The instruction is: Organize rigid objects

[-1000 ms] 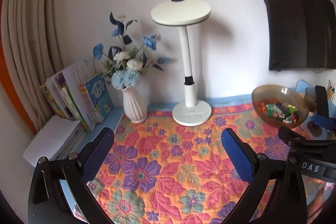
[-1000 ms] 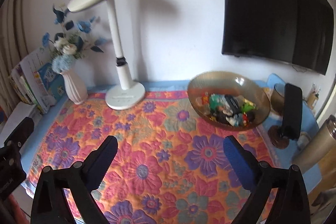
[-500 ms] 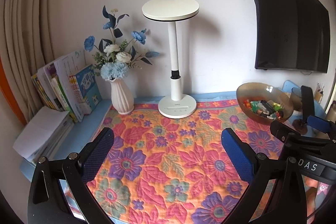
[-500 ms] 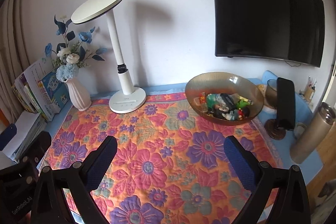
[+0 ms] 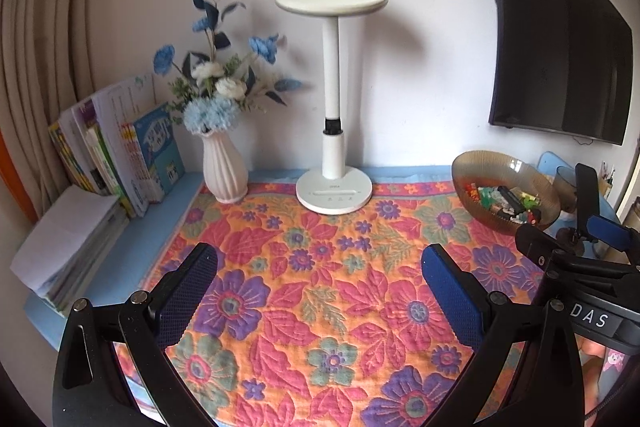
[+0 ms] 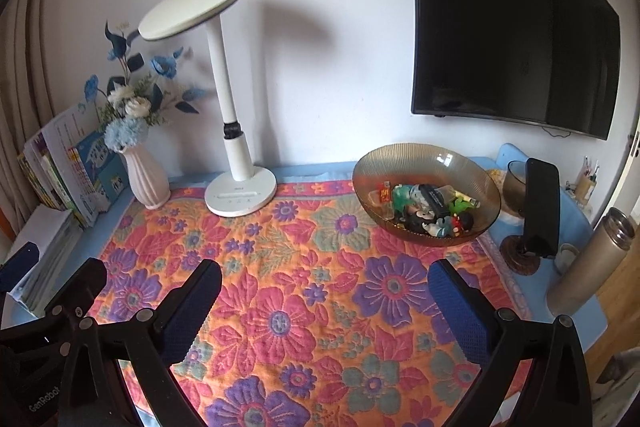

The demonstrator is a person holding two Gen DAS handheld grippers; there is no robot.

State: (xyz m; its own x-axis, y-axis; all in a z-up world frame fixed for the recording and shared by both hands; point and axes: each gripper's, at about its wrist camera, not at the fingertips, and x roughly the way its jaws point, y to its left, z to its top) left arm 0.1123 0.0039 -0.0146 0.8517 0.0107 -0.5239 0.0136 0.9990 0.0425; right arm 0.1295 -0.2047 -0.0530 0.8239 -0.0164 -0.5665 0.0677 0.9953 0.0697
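While small toys (image 6: 428,205) jumble uncountably in one bowl (image 6: 404,157), I hold both grippers, left gripper (image 5: 318,285) and right gripper (image 6: 324,289), jaws released, before it.

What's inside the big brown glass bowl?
The brown glass bowl holds a heap of small toys: green, red, black and white pieces, some like little figures. Those at the bottom are covered by the ones on top, so the full count cannot be told.

You're in a home room: a floral quilt (image 6: 304,291) covers the counter, with a lamp (image 6: 236,163), a vase (image 5: 224,167) of flowers, books (image 5: 132,155), a wall TV (image 6: 512,27) and curtains (image 5: 44,47) around it.
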